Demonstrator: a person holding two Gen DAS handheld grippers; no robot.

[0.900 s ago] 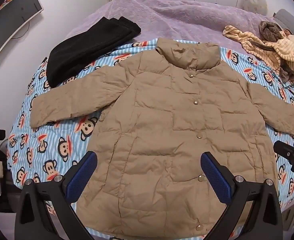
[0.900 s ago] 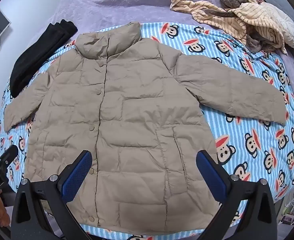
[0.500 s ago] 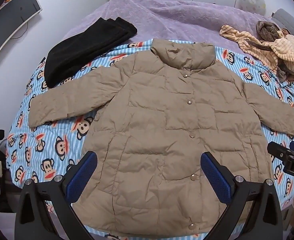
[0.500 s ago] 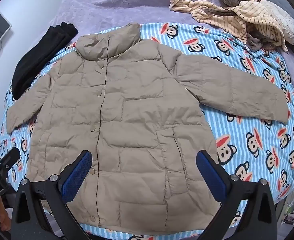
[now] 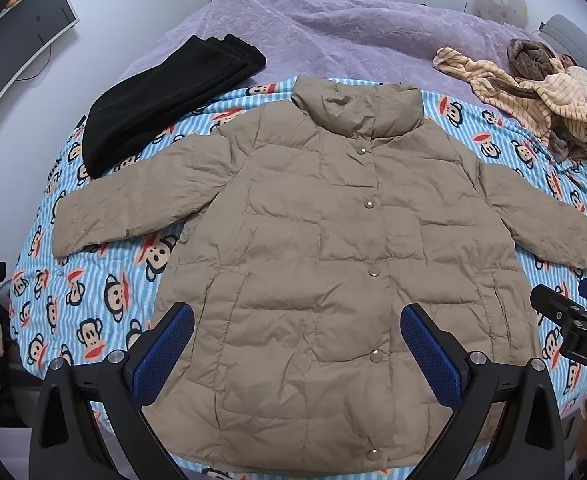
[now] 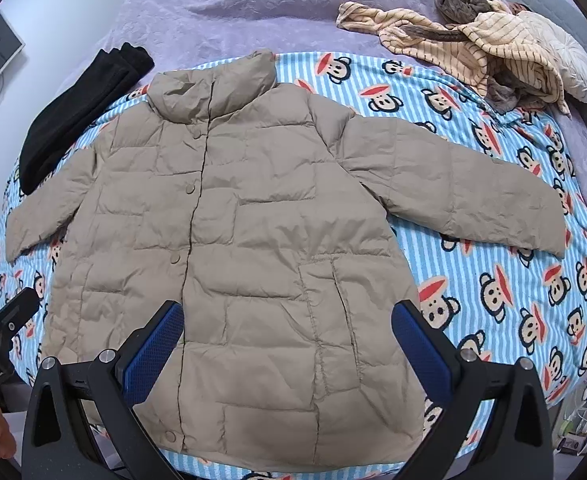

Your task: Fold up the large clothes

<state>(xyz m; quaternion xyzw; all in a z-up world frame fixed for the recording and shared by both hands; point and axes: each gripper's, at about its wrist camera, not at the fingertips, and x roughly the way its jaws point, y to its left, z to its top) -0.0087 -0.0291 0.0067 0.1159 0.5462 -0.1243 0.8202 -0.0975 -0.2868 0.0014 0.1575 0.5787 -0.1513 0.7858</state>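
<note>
Both views are bright and evenly lit from overhead, with soft, faint shadows only in the jacket's (image 5: pixel 325 264) quilted creases. Focus is sharp beyond each claw, with no motion blur or glare. Fisheye distortion bends the bed (image 6: pixel 513 280) outward, and black vignetting fills the corners.

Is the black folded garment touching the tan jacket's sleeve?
Apart. In the left wrist view, a strip of striped monkey sheet shows between the black garment and the tan jacket sleeve along its upper edge.

Left gripper (image 5: pixel 297 350) spread wide, right gripper (image 6: pixel 287 344) likewise
</note>
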